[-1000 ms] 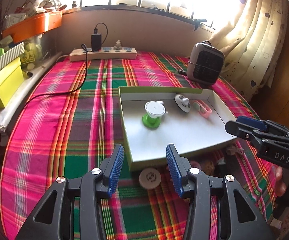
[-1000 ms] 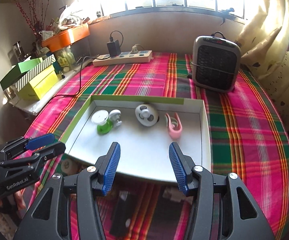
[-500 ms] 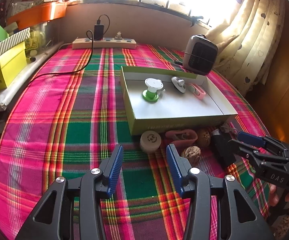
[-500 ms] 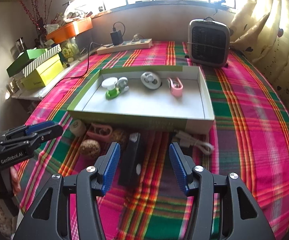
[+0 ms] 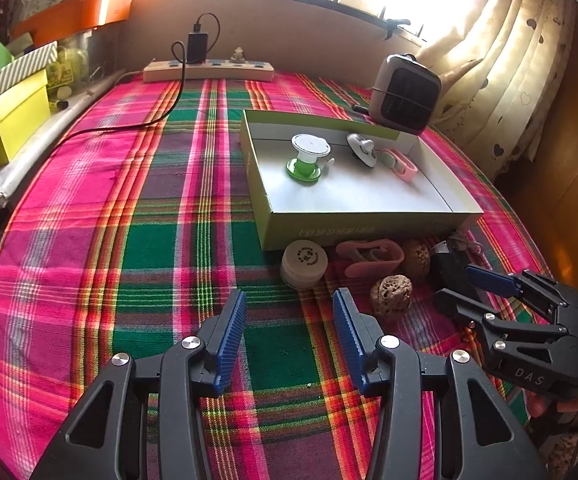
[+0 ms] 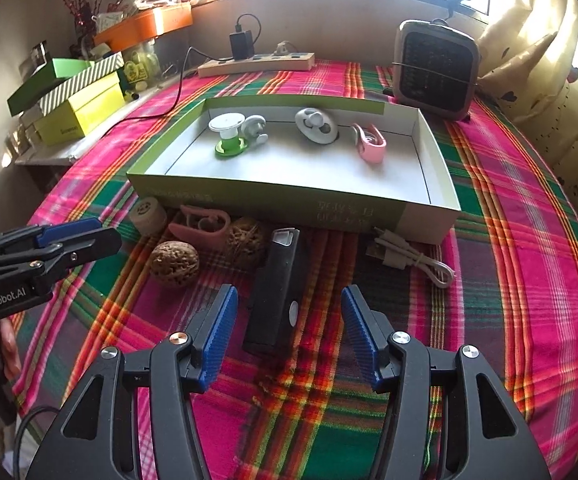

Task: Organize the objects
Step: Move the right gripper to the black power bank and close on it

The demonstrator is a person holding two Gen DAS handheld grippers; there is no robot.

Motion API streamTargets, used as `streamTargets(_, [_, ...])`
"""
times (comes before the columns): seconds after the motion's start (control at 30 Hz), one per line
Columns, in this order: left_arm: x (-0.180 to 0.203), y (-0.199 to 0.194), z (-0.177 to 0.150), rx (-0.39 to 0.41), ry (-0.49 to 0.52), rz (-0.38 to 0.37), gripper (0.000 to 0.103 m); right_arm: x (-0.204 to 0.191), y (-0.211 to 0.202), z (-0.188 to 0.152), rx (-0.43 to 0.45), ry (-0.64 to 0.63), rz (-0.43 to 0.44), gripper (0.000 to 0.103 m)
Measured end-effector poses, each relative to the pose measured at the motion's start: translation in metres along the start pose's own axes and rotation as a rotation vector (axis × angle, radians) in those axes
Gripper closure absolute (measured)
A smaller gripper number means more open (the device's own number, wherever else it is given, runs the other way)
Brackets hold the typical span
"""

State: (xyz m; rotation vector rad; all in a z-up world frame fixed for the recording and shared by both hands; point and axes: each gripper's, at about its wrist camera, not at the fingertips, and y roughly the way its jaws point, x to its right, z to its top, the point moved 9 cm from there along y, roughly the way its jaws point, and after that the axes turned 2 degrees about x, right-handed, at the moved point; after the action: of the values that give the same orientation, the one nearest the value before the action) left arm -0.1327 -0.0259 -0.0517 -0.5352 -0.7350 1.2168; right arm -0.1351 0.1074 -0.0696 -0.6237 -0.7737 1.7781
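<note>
— Black power bank (image 6: 275, 284) lies on the plaid desk (image 6: 529, 280) before the box (image 6: 297, 204), between the right hand-held gripper (image 6: 285, 320) pads?
— Yes, untouched; both hand-held grippers gape, left (image 5: 289, 336) empty.

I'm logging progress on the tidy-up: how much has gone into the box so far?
Done: the green-based spool, white fan and a pink clip lie in the box. In hand: nothing; both claws, left and right, are open. Left, on the cloth: round case, second pink clip, two walnuts, black device, cable.
</note>
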Motion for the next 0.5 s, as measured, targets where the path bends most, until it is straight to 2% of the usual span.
streamTargets(0.5, [0.002, 0.020, 0.008, -0.038, -0.001, 0.039, 0.057, 0.002, 0.009, 0.003, -0.001, -0.050, -0.021, 0.048])
